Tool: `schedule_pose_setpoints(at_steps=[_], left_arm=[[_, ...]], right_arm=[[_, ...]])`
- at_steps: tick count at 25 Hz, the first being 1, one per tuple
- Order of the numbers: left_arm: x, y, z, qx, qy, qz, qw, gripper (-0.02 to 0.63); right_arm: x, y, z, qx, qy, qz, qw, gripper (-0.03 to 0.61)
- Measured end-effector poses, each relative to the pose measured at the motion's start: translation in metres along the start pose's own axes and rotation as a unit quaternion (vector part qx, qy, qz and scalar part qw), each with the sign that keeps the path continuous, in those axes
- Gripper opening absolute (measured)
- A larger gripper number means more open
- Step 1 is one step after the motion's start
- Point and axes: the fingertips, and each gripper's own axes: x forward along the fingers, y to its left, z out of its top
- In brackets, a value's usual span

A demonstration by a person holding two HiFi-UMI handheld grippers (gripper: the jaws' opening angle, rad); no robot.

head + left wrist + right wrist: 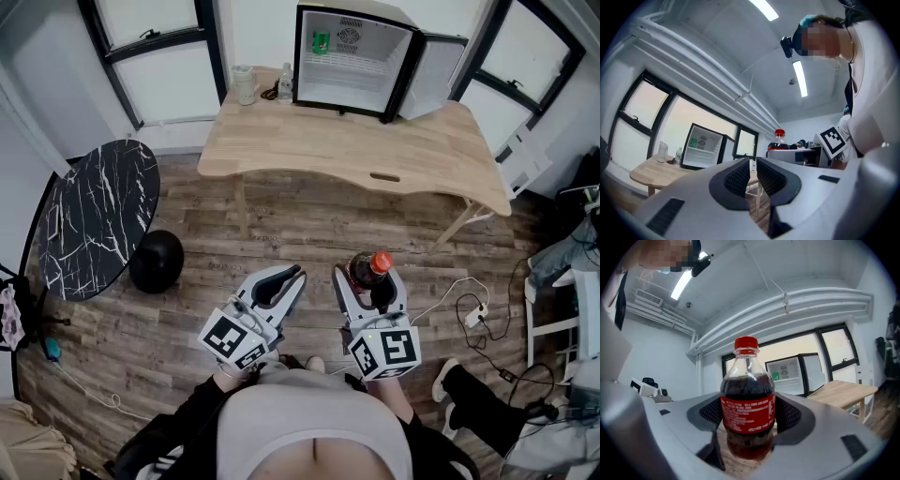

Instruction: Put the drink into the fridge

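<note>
Between the jaws of the right gripper stands the cola bottle, clamped; left gripper closed, empty.

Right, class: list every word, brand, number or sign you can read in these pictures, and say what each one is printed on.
Nothing here can be read with certainty.
Red label on the cola bottle: white print, too small and blurred to read.
Round sticker inside the fridge: too small to read.
Green can in the fridge: print unreadable.
Marker cubes: black-and-white square patterns only, no words.
</note>
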Motion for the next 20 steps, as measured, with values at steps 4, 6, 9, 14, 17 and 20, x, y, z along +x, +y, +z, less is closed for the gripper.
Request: schedule_pose_setpoints(at_steps=[4,6,9,14,17,20], left_arm=[[0.0014,0.0018,0.0005,-0.003,-0.002,0.0,1.0,0.049],[0.0029,-0.0002,-0.0005,-0.005,-0.001,-0.003,1.0,0.049],[0.0044,-0.0032,-0.0009,-0.002,0.002,-0.007,1.0,0.049],[0.0051,-0.0047,0.0035,0.006,0.001,-0.011,0.9999,0.049],[0.0045,-0.0031,0.0028,0.003,0.002,-0.012,0.9999,0.049],[0.0032,-0.0005,0.0041,0.003,0.001,-0.012,0.9999,0.049]], right_arm=[[0.0001,0.0009,0.0008,-0.001,0.0,0.001,1.0,0.328],[-0.0008,-0.0002,0.0012,-0.001,-0.001,-0.001,1.0,0.327],[-0.0021,-0.0004,0.0018,0.001,-0.002,-0.003,1.0,0.327],[-0.0018,0.0027,0.0034,0.004,-0.002,-0.005,1.0,0.327],[-0.0013,0.0024,0.0037,0.018,-0.006,-0.009,1.0,0.327],[0.0008,0.0042,0.0052,0.013,-0.006,-0.013,1.0,0.327]])
